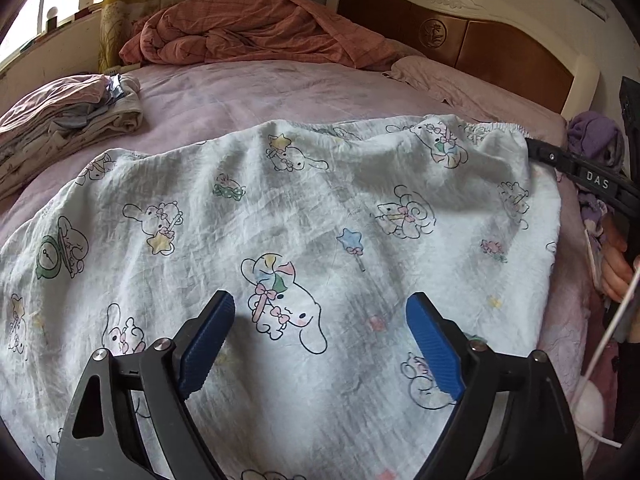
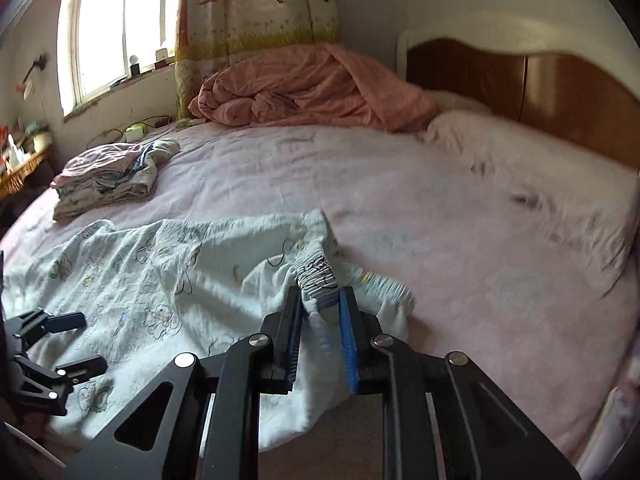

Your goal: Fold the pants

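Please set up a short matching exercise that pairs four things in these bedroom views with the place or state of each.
Things:
1. cartoon-print pants
2. left gripper
3. right gripper
4. salmon quilt

Places or states:
A. bunched at the far side of the bed, below the curtain
B. jaws wide apart above the fabric, nothing between them
C. spread across the pink sheet
D. jaws narrow, with the elastic waistband between them

Pairs: 1-C, 2-B, 3-D, 4-A
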Demonstrator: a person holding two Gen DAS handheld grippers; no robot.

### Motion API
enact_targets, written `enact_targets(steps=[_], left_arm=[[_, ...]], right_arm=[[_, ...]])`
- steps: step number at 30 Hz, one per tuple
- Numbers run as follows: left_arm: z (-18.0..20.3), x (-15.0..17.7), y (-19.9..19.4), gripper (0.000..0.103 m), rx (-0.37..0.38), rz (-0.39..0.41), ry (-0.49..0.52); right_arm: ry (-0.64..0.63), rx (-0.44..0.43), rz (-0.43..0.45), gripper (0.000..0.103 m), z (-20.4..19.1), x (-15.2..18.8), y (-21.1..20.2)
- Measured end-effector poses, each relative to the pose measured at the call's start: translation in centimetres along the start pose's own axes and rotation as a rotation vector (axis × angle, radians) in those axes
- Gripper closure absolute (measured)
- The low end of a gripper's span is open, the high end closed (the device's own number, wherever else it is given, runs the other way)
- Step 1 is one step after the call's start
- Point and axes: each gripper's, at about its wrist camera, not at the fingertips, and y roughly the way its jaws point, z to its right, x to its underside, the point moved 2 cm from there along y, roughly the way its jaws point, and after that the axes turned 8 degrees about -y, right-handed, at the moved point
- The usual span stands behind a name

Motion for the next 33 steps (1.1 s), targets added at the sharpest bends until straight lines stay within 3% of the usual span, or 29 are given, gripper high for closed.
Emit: enact_targets(steps=[7, 12, 16, 21, 22, 23, 25, 28, 31, 33], left_arm=[[4.3, -1.5, -1.2, 0.017, 0.113, -0.042, 0.037], [5.7, -1.3, 0.3, 0.023, 0.131, -0.083, 0.021], [6.0, 0.3, 1.5, 0.025, 0.133, -0.142, 0.043], [6.8, 1.4, 1.8, 0.025, 0.081, -0.074, 0.114], [6.9, 1.6, 2.0, 0.024, 0.07, -0.067, 0.122], [7.0, 1.8, 2.4, 0.024, 0.06, -0.07, 0.127], [7.1, 1.7, 2.2, 0.024, 0.054, -0.063, 0.13], [6.9, 1.3, 1.7, 0.027, 0.065, -0.076, 0.092], [6.0, -0.6, 1.0, 0.028, 0.11, -0.074, -0.004], [5.2, -2.4, 1.2, 0.028, 0.071, -0.065, -0.079]], right_arm=[[-0.005, 0.05, -0.048, 0.084, 1.9, -2.4, 0.8], [0.047, 0.042, -0.17, 0.084, 2.3, 0.4, 4.2], [0.107, 0.022, -0.2, 0.082, 3.0, 2.4, 5.0], [0.165, 0.043, -0.083, 0.073, 3.5, 0.3, 2.3], [0.171, 0.04, -0.059, 0.064, 3.4, -0.5, 1.7], [0.173, 0.033, -0.035, 0.048, 3.2, -1.5, 1.2], [0.173, 0.021, 0.016, 0.042, 2.7, -3.3, 0.4], [0.153, -0.047, -0.011, 0.042, 1.4, -6.5, 1.4], [0.183, -0.199, -0.13, 0.05, 0.0, -8.8, 4.6], [0.171, -0.262, -0.239, 0.05, -1.3, -10.0, 7.1]])
